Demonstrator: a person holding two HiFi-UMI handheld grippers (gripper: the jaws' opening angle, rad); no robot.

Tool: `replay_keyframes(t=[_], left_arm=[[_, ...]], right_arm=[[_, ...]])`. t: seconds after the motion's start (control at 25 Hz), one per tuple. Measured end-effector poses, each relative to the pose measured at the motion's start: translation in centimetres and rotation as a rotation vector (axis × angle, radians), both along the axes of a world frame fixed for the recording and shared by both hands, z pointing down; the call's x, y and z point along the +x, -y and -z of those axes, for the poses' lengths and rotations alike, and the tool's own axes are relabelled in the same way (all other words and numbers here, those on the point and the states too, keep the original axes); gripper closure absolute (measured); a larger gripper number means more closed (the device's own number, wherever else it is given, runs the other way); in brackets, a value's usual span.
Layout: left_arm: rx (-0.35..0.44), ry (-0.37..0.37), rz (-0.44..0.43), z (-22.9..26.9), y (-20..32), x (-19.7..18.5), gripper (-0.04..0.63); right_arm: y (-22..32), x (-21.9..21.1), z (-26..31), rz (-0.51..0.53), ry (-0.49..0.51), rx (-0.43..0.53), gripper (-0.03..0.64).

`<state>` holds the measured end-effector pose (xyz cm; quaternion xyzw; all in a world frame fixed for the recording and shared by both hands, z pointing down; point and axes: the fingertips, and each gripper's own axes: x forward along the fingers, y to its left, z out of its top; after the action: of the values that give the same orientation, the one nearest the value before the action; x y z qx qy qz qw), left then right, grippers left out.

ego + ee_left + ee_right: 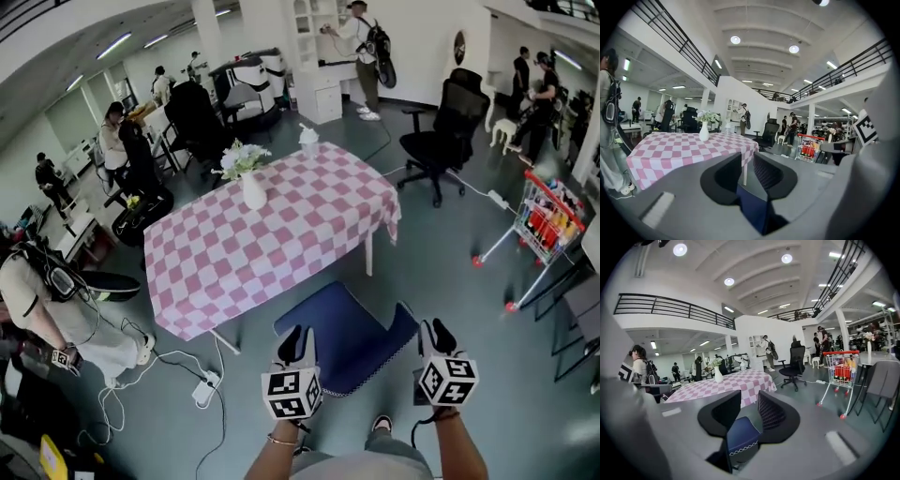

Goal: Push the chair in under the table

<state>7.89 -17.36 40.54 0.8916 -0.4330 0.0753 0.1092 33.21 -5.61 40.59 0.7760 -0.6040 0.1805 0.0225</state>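
Note:
A blue chair stands just short of the near side of a table covered in a pink-and-white check cloth, its seat facing the table. My left gripper is at the left end of the chair's backrest and my right gripper at the right end. In the left gripper view the blue backrest fills the gap between the jaws of the left gripper. In the right gripper view the backrest likewise sits pinched in the right gripper. A white vase of flowers stands on the table.
A power strip with white cables lies on the floor left of the chair. A person stands at the far left. A black office chair and a red shopping cart stand to the right, beyond the table.

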Motion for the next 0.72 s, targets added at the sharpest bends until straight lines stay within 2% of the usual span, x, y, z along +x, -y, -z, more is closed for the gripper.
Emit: replay_keyframes(t=[0.36,0.48,0.72], left_arm=[[-0.043,0.042,0.236,-1.8,-1.0,2.0,0.515],[-0.046,0.062,0.280,-2.1,-1.3,1.7,0.515],[-0.040,0.077,0.324,-2.3,-1.4,0.7,0.515]], right_arm=[[6.4,4.5,-2.0,0.277,0.033,-0.035,0.509],[8.1,4.5,-2.6,0.329,0.075,-0.039,0.510],[10.0,3.1,-2.9,0.422,0.054,-0.048,0.509]])
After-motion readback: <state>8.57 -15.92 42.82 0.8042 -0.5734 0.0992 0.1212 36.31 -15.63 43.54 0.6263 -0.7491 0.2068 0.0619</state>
